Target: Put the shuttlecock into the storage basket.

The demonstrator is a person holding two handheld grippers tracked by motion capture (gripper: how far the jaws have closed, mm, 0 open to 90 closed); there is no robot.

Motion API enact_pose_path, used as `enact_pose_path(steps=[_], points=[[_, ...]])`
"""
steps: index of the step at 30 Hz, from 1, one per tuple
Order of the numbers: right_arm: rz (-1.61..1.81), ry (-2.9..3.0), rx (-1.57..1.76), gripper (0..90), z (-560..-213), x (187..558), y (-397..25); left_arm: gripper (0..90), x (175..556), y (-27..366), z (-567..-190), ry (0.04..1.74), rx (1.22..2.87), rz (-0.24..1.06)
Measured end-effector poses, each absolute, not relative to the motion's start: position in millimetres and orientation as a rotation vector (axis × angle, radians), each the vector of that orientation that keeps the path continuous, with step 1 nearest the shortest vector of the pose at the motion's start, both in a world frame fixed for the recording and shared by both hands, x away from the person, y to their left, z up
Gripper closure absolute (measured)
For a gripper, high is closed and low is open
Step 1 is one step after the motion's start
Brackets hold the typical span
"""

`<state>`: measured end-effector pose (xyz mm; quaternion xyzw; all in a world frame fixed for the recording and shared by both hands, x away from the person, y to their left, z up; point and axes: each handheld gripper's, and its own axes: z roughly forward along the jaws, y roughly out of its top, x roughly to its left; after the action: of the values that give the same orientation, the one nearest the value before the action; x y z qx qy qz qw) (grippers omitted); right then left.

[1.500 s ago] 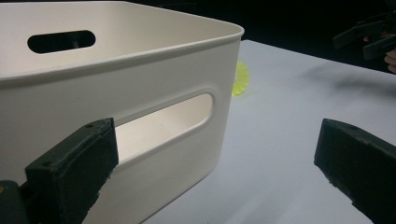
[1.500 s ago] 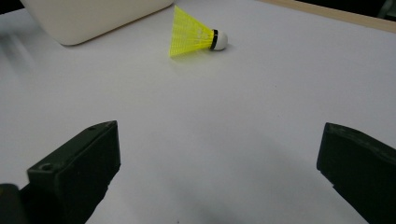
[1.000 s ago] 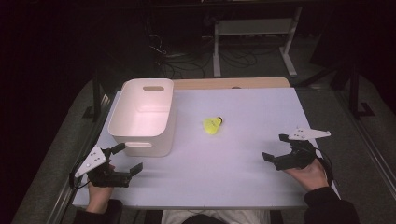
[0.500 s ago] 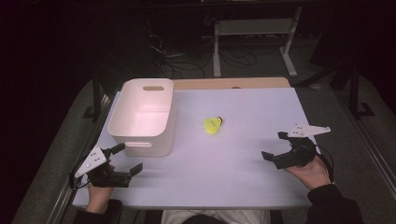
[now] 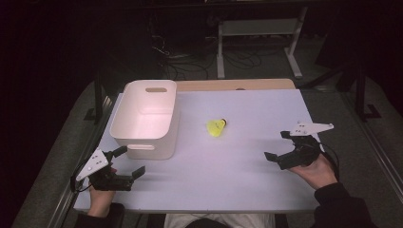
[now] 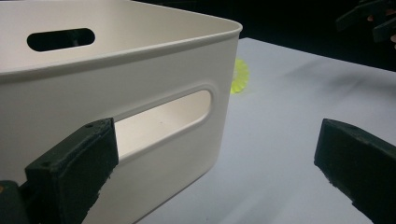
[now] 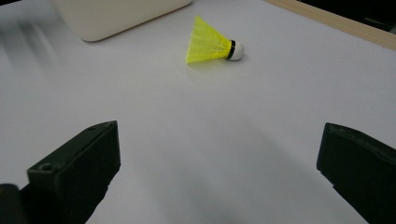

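On the counter (image 5: 247, 171), mid-surface, the yellow shuttlecock (image 5: 216, 128) lies on its side, well ahead of the right claw (image 5: 280, 145), whose jaws stand wide and empty. In the right gripper view its long axis runs across, cork to the right, skirt toward the bin (image 5: 145, 118). The left claw (image 5: 128, 161), also wide and empty, sits just beside the bin's near wall; its view shows the handle slot (image 6: 163, 116) close up, the shuttlecock half hidden behind the bin's corner.
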<state>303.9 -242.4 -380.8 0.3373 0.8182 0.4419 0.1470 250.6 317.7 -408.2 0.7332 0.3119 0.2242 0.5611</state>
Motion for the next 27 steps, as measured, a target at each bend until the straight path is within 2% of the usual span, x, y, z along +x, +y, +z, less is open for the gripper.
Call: enact_pose_path(steps=[27], points=[[1.235,2.405,0.922,0.0,-362,313,-233,0.0,250,318,-408,0.733,1.726,0.528]])
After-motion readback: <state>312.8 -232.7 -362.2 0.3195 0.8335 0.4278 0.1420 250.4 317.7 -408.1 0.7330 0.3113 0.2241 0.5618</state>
